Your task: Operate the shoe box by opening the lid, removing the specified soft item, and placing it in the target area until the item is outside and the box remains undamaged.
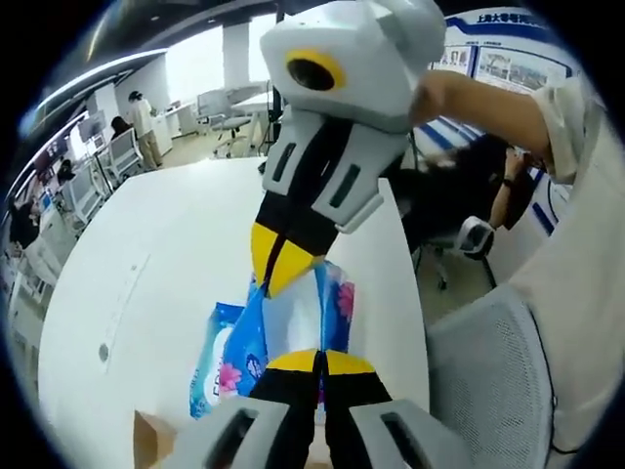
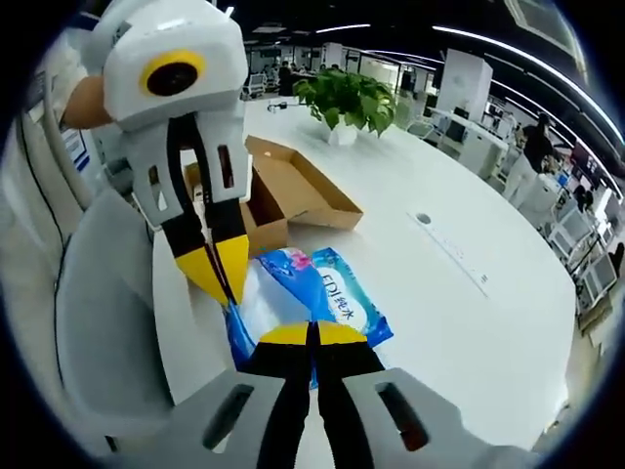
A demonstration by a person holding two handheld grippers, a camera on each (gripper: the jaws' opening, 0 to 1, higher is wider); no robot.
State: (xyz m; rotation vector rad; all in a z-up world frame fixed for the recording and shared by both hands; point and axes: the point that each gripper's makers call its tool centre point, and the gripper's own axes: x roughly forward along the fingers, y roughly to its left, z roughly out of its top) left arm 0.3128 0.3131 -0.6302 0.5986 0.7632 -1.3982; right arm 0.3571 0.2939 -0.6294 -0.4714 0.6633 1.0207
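Observation:
A blue soft tissue pack (image 1: 232, 354) with pink flowers hangs over the white table (image 1: 176, 254) near its edge, held from two ends. In the left gripper view my left gripper (image 1: 317, 358) rises from the bottom, shut on the pack's near end. My right gripper (image 1: 279, 264) comes down from above, shut on the far end. The right gripper view has my right gripper (image 2: 312, 334) shut on the tissue pack (image 2: 337, 293), and my left gripper (image 2: 223, 274) pinching its other end. The brown cardboard shoe box (image 2: 293, 191) stands open behind the pack, its lid flap laid back.
A grey mesh chair (image 1: 488, 362) stands close against the table edge. A potted green plant (image 2: 347, 98) sits at the table's far end. Office desks, chairs and people fill the background. A person's arm (image 1: 488, 107) reaches in.

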